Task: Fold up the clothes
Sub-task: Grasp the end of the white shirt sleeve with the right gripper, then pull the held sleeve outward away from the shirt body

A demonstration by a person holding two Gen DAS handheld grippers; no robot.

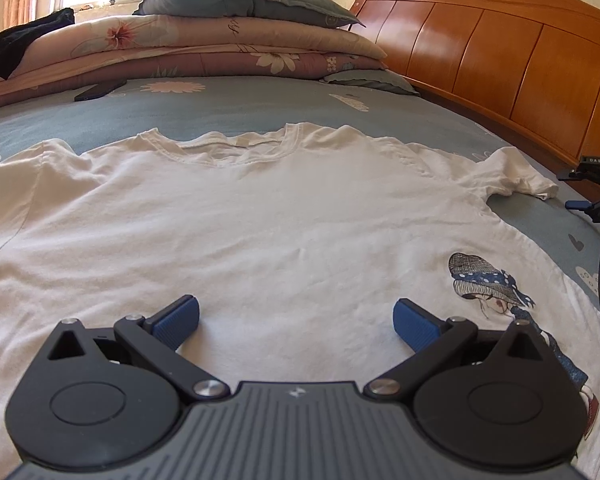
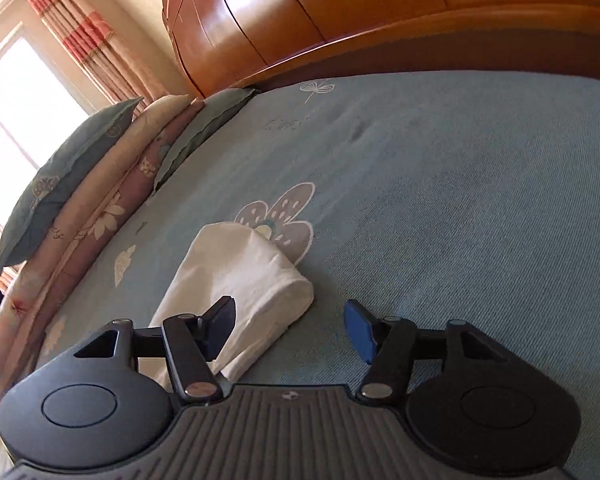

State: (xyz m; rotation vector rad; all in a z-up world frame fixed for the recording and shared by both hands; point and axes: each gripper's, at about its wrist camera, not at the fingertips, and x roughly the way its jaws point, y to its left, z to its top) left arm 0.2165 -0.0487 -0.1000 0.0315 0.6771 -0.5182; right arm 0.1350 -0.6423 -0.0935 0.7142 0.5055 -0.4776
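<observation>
Blue-padded left gripper (image 1: 296, 320) is hovering, jaws apart, over the white cotton T-shirt (image 1: 260, 216); right gripper (image 2: 290, 326), also apart and empty, is nearing the lower-centre sleeve (image 2: 240, 292): pinch its hem squarely.

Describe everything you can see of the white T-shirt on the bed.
The white T-shirt lies spread flat on the blue-grey bedsheet, neckline away from the camera, short sleeves out to either side. It looks like soft, lightly wrinkled cotton. A cartoon girl in a spotted hat is printed near its right edge. No gripper pads press on it.
</observation>
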